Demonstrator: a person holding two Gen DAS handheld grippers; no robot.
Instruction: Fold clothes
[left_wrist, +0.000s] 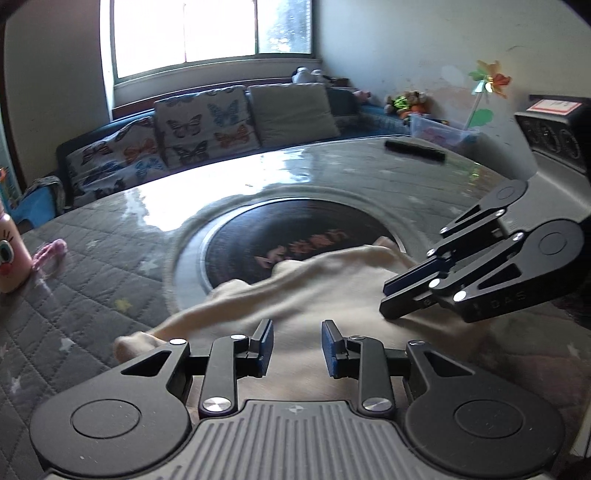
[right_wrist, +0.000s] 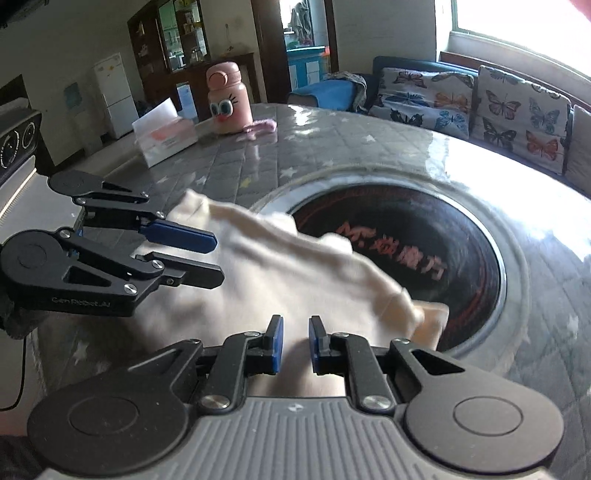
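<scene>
- The cream garment (left_wrist: 295, 291), soft and rumpled, is lying on the quilted grey table cover (left_wrist: 92, 258), its long axis running left to right, one end overlapping the round black hotplate (left_wrist: 295, 225).
- The left gripper (left_wrist: 297, 345) is hovering with fingers apart, gripping nothing.
- The right gripper (right_wrist: 295, 341) is showing a narrower gap, also empty.

Both grippers, left gripper (left_wrist: 297, 345) and right gripper (right_wrist: 295, 341), had black linkages, silver screws, blue finger pads (grey ribbed bases).

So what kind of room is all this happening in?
Most likely a home living room: a sofa with butterfly cushions under a window, a fridge further back, and a quilted table cover where the cream garment lies.
</scene>
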